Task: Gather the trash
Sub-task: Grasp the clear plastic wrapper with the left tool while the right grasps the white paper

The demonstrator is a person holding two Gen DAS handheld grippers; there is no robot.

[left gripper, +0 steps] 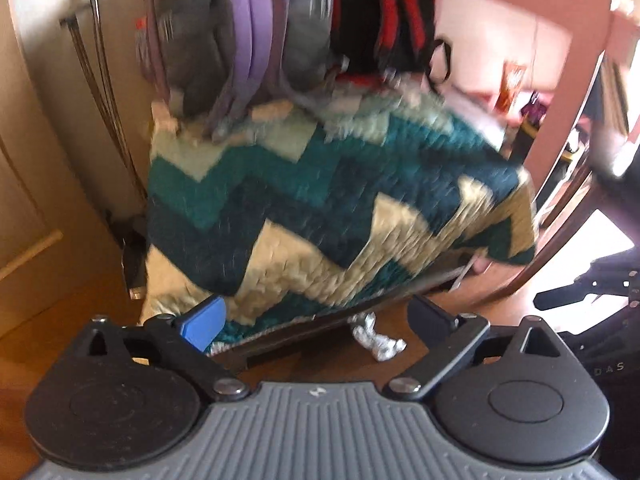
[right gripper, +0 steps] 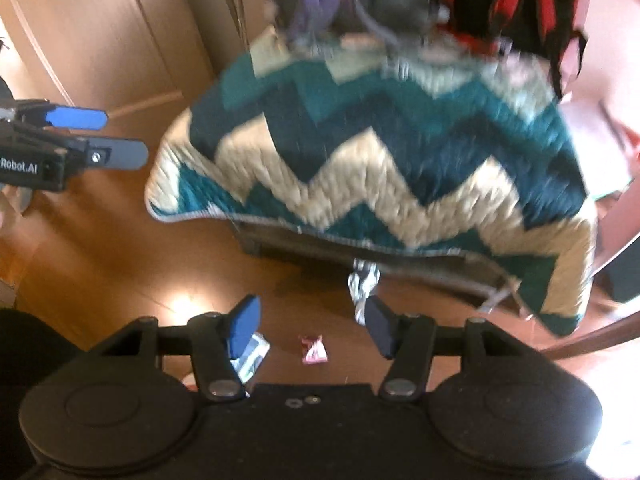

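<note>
A crumpled silver foil wrapper (left gripper: 380, 340) lies on the wooden floor by the low frame under the quilt; it also shows in the right wrist view (right gripper: 362, 284). A small pink wrapper (right gripper: 314, 350) and a pale blue-white wrapper (right gripper: 252, 360) lie on the floor close below my right gripper (right gripper: 312, 326), which is open and empty above them. My left gripper (left gripper: 316, 316) is open and empty, just short of the foil. It also shows at the left of the right wrist view (right gripper: 116, 136).
A teal, navy and cream zigzag quilt (left gripper: 320, 200) drapes over a low piece of furniture. Grey-purple and red-black backpacks (left gripper: 280, 20) hang behind it. A beige cupboard door (right gripper: 80, 40) stands at the left. A pink door frame (left gripper: 576, 120) is at the right.
</note>
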